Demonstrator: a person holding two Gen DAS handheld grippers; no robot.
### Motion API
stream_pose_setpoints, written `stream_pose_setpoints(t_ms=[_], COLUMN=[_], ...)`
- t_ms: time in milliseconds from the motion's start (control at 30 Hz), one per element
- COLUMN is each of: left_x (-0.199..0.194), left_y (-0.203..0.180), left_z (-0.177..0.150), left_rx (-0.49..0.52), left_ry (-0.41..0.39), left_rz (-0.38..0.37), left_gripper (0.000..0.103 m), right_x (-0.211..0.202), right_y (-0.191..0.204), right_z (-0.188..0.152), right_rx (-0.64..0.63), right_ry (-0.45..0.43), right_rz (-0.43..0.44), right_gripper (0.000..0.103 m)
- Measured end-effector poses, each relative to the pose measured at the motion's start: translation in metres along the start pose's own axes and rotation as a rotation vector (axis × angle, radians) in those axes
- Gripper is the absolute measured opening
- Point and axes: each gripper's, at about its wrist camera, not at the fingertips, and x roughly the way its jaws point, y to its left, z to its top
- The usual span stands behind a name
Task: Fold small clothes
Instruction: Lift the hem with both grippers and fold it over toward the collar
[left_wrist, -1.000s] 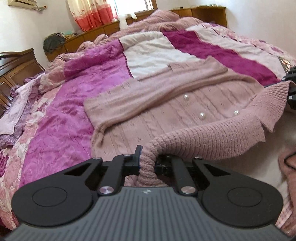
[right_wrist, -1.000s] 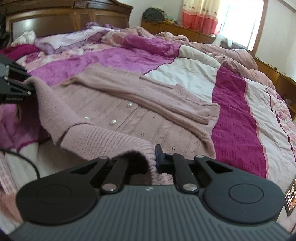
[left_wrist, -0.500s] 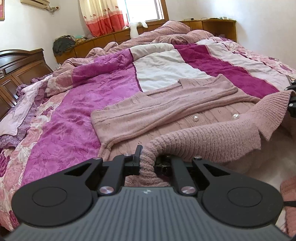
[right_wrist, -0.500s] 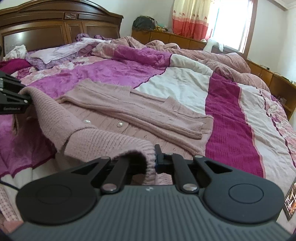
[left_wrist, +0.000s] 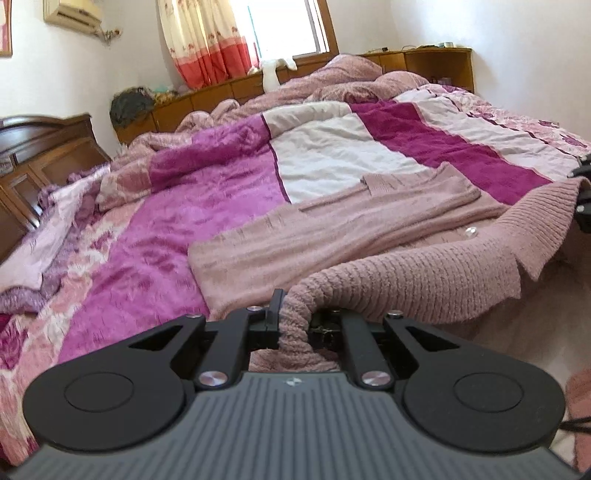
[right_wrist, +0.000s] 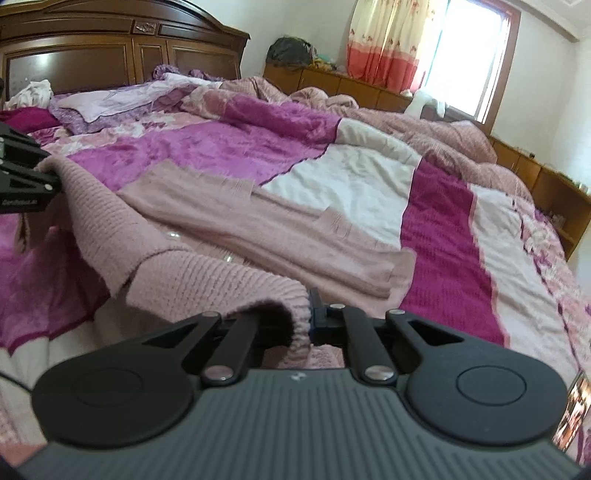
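A bed (left_wrist: 221, 206) with a purple, white and magenta quilt (right_wrist: 436, 221) fills the room. A dusty-pink knit cardigan (left_wrist: 332, 229) lies on it, sleeves folded across. The left gripper (left_wrist: 293, 321) and right gripper (right_wrist: 301, 321) each clamp its raised ribbed hem (left_wrist: 424, 284). Only the right view shows the headboard (right_wrist: 110, 48) in full.

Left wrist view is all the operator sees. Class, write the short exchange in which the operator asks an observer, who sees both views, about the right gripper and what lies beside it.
Operator: Is the right gripper gripping the cardigan?
Observer: Yes. The right gripper is shut on the ribbed hem of the cardigan.
Operator: Anything lying to its right?
Observer: A lit screen, perhaps a phone, sits by the edge of the blanket.
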Motion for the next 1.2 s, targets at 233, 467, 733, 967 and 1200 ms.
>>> stream_pose_setpoints(t_ms=[233,467,733,967,1200], left_x=[0.016,0.05,0.122,0.204,0.269], left_y=[0.012,0.025,0.039,0.048,0.046], left_z=[0.037,0.081,0.114,0.104,0.082], left_rx=[-0.01,-0.004,-0.005,-0.01,0.006], left_ry=[-0.071,-0.124,-0.105,0.0,0.093], left_rz=[0.04,0.079,0.113,0.118,0.102], left_gripper=[0.01,0.01,0.01,0.01,0.01], right_x=[0.022,0.055,0.119,0.183,0.234], right_y=[-0.008,-0.024,-0.034,-0.035,-0.038], right_z=[0.036,0.072,0.093,0.086,0.065], right_rx=[-0.049,-0.06,-0.066,-0.073,-0.021], right_ry=[-0.071,-0.116,-0.09,0.002,0.105], right_rz=[-0.051,-0.088,-0.108,-0.1,-0.092], right_gripper=[0.008,0.008,0.008,0.008,0.008])
